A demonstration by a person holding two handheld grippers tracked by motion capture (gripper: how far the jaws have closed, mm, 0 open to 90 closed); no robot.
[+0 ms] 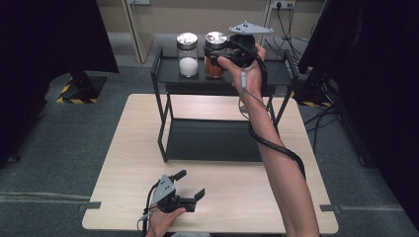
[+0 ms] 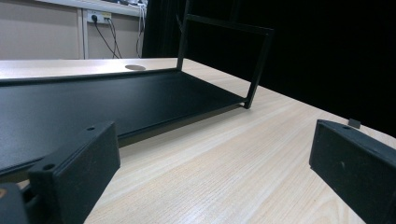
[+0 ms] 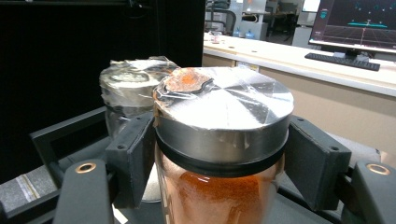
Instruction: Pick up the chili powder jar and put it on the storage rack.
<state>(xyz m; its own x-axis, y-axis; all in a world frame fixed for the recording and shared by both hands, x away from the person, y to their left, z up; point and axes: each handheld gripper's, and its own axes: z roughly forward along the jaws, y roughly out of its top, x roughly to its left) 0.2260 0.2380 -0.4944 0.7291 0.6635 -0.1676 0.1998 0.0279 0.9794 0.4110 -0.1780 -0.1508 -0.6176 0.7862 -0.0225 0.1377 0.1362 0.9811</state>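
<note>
I had my right claw (image 1: 223, 55) up at the top shelf of the black two-tier rack (image 1: 160, 74), clenched on the jar of orange powder (image 1: 215, 55). In the right gripper view the two black pads pressed against either side of that jar (image 3: 219, 154), just under its silver lid (image 3: 224, 109), with the orange spice visible through the glass below. A patch of rust-coloured residue sat under the clear film (image 3: 187, 80) stretched over the lid. The jar stood upright at the shelf, though I could not tell whether its base rested on the surface or hung just above it.

Just beside it, on the side away from my arm, stood the jar of white powder (image 1: 188, 55), also capped in silver and wrapped in film; in the right gripper view it (image 3: 128, 88) showed behind and close against the orange one.

My left claw (image 1: 190, 185) lay low over the near edge of the wooden table (image 1: 123, 163), released, its jaws spread wide with nothing between them. Through the left gripper view I looked across bare wood grain toward the rack's lower shelf (image 2: 116, 100), which lay flat and dark ahead of the pads (image 2: 77, 168), well apart from them.
</note>
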